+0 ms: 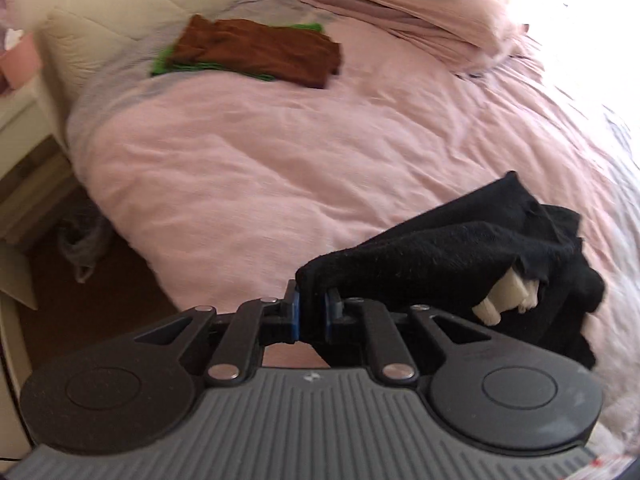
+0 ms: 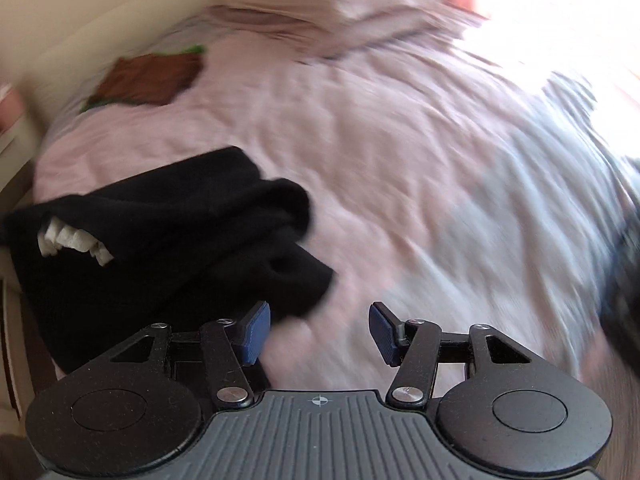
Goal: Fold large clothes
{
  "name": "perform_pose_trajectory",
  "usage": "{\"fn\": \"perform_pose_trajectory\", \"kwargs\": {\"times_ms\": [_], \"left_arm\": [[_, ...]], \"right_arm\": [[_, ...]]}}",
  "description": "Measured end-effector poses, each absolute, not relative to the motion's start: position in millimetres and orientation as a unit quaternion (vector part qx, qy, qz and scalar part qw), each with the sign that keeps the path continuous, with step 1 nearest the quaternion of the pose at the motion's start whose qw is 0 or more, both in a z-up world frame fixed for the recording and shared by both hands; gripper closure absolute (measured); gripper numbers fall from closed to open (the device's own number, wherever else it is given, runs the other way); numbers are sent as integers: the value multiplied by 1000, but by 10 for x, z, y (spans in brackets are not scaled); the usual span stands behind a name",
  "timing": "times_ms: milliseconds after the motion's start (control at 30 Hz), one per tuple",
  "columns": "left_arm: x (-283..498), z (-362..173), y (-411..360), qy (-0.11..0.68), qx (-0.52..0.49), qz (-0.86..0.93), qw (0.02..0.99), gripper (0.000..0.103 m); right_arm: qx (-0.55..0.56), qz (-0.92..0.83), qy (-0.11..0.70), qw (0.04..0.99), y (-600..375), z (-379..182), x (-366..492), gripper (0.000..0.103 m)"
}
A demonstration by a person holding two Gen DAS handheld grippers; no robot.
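A black garment [image 1: 460, 248] hangs bunched above the pink bed cover, with white print showing in a fold. My left gripper [image 1: 312, 312] is shut on one edge of it, near the bed's foot. In the right wrist view the same black garment [image 2: 168, 240] lies to the left, with its lower corner close to the left pad. My right gripper [image 2: 320, 332] is open and holds nothing; only pink bedding shows between its blue pads. That view is blurred by motion.
A folded brown garment [image 1: 260, 50] lies on a green one [image 1: 176, 66] at the far side of the bed [image 1: 280, 168]. Pink pillows [image 1: 420, 12] are stacked by the headboard. A bedside cabinet [image 1: 20, 120] and floor [image 1: 100, 280] lie left.
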State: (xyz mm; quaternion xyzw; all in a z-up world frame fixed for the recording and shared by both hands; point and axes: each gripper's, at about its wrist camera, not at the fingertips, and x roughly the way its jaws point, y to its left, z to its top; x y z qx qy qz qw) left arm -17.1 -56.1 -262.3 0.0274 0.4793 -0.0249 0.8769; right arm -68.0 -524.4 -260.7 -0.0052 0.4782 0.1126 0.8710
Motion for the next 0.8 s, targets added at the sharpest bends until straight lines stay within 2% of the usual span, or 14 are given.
{"fn": "perform_pose_trajectory", "kwargs": {"times_ms": [233,433,533,567,600,800], "left_arm": [[-98,-2815,-593,490,29,-10,871,93],[-60,-2919,-527,498,18,-6,867,93],[-23,-2944,-555,498,21,-4,867,94],[-15,-2950,-566,497,22,-3,867,94],[-8,-2948,-576,497,24,-4,868,94],[81,-2573,-744,447,19,-34,893,94]], "right_arm": [[-145,242,415,865,-4416,-3015,-21,51],[-332,356,381,786,-3966,-3490,-145,51],[-371,345,347,789,-3840,-3724,-175,52],[-370,338,350,791,-3811,-3780,-139,68],[-364,334,361,791,-3791,-3813,-88,101],[-218,222,321,895,-4162,-3131,77,101]]}}
